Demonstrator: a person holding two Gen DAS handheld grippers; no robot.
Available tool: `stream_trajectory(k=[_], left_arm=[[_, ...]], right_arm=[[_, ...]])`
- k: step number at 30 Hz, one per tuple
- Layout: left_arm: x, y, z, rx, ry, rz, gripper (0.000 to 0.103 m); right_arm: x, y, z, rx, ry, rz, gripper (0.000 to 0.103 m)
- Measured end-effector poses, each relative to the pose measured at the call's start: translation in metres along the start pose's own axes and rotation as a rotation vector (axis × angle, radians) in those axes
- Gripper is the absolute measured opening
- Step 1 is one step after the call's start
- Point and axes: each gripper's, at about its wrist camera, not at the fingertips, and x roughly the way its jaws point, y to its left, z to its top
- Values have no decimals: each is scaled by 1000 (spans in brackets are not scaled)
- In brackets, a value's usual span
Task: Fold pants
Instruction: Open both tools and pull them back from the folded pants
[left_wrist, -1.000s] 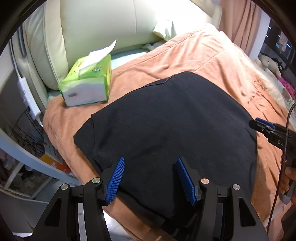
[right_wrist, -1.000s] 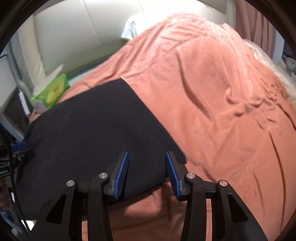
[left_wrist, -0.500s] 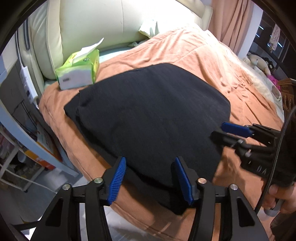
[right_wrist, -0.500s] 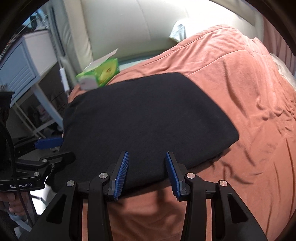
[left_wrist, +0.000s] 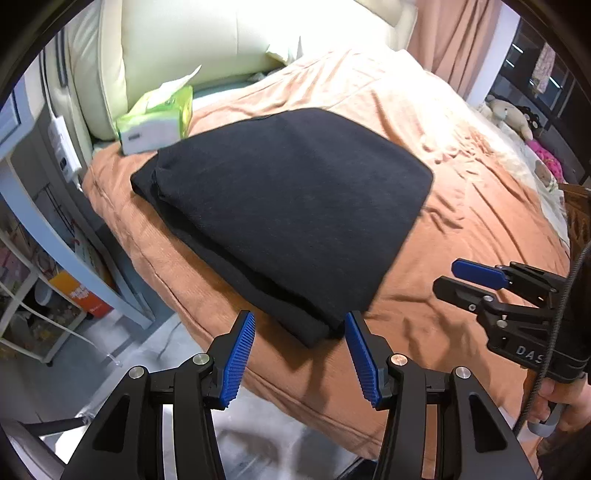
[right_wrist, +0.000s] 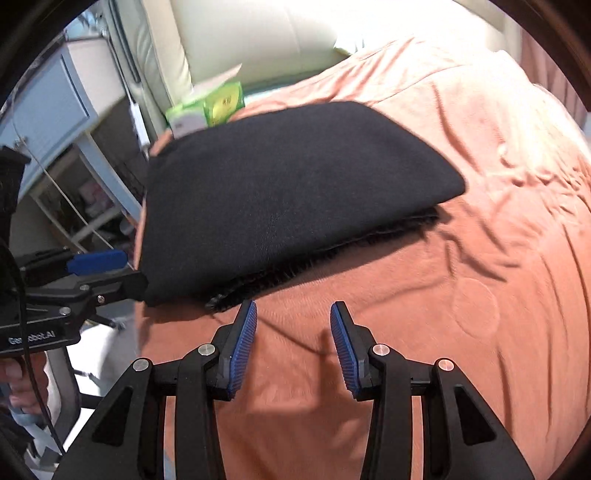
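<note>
The black pants (left_wrist: 291, 199) lie folded in a flat stack on the orange bedspread (left_wrist: 461, 206) near the bed's corner; they also show in the right wrist view (right_wrist: 288, 192). My left gripper (left_wrist: 299, 350) is open and empty, just short of the stack's near corner. My right gripper (right_wrist: 293, 343) is open and empty, over the bedspread (right_wrist: 480, 277) a little back from the stack's layered edge. Each gripper appears in the other's view: the right (left_wrist: 476, 280) at the right side, the left (right_wrist: 99, 273) at the left side.
A green tissue box (left_wrist: 159, 122) stands at the head of the bed beside the pants, also in the right wrist view (right_wrist: 210, 107). A cream headboard (left_wrist: 192, 44) is behind it. A white shelf (left_wrist: 44, 258) stands left of the bed. Stuffed toys (left_wrist: 513, 114) lie far right.
Both grippers have pulled back from the pants toward the bed's edge. Earlier their fingers were over the black cloth; now both are clear of it and the whole stack shows.
</note>
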Motion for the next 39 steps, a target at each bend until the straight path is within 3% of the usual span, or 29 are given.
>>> stream_trajectory(k=[3,6,8,13,20,39], left_arm=[[-15,-9,-5,14,-13,2,54],[-32,-19,-9,22,-30,12,56],[-41,-25,-11,31,-39,14,61],[-78,-42,-22,50,-88,21,85],[-120,-71,-38,99,-143,32,102],[-221,-151,-98,244,-267,-47,102]], right_arm=[[-24,3,-5,-2,-17,-17,40],[-53,3,-14,13,-60,-24,60],[-77,5,-20,11,-99,-49,72],[-129,9,-41,12,-139,-94,82],[-196,14,-76,9,-189,-140,102],[-367,29,-196,133,-334,-210,103]])
